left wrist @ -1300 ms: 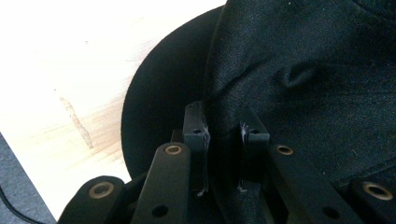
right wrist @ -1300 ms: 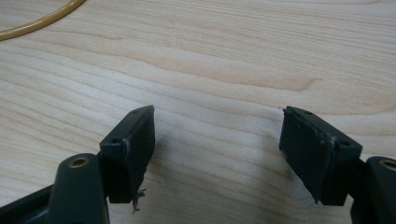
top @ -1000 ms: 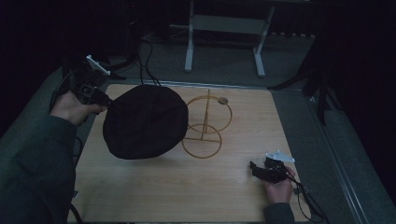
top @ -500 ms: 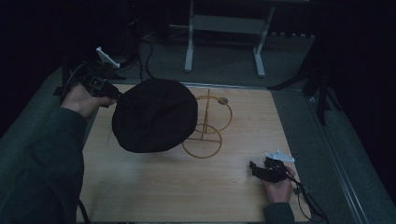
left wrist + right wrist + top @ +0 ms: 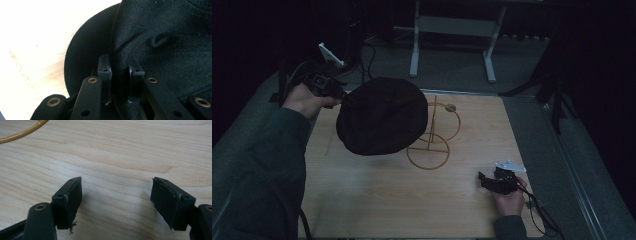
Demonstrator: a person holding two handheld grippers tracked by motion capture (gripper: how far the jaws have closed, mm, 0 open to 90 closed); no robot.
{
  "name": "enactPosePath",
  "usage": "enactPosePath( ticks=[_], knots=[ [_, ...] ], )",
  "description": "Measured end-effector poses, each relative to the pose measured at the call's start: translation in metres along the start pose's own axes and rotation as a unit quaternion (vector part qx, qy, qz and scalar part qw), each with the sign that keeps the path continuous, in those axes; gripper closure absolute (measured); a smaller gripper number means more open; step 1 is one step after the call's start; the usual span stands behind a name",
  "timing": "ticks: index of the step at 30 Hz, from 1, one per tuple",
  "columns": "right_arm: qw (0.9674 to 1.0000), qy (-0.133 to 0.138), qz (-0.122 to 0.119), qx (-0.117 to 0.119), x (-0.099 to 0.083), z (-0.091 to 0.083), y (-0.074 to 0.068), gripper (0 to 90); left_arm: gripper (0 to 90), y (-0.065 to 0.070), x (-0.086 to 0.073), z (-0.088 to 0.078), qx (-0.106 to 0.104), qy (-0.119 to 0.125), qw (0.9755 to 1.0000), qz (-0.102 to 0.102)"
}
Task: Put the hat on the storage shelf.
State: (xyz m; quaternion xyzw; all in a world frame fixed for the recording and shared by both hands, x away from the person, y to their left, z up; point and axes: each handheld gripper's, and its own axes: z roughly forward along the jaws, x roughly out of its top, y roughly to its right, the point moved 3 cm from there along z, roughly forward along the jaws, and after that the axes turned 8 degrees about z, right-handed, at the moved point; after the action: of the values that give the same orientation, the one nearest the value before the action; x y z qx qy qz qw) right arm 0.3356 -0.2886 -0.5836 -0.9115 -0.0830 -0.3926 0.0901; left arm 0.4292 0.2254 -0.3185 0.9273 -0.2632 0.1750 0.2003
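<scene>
A black hat [image 5: 382, 122] hangs in the air over the left half of the wooden table [image 5: 377, 200], partly covering a gold wire stand [image 5: 432, 145]. My left gripper [image 5: 343, 99] is shut on the hat's edge at its upper left. In the left gripper view the black fabric [image 5: 160, 42] is pinched between the two pads, with my left gripper [image 5: 119, 68] closed tight on it. My right gripper [image 5: 483, 180] rests on the table at the lower right. In the right gripper view my right gripper [image 5: 116, 192] stands open over bare wood.
The gold wire stand has a round base ring [image 5: 428, 154], an upright ring and a small knob [image 5: 450, 107] at its top. A curve of the base ring [image 5: 20, 132] shows in the right gripper view. A grey metal frame [image 5: 452, 30] stands beyond the table.
My left gripper has carried the hat up and to the right, toward the wire stand, so the hat now overlaps it more. The right hand has stayed put.
</scene>
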Motion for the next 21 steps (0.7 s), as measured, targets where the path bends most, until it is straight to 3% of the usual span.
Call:
enactPosePath(
  ticks=[21],
  knots=[
    [1.0000,-0.001,-0.002,0.003,0.002,0.003,-0.002,25.3,76.9,0.017,0.024,0.000,0.000,0.004,0.9999,0.015]
  ],
)
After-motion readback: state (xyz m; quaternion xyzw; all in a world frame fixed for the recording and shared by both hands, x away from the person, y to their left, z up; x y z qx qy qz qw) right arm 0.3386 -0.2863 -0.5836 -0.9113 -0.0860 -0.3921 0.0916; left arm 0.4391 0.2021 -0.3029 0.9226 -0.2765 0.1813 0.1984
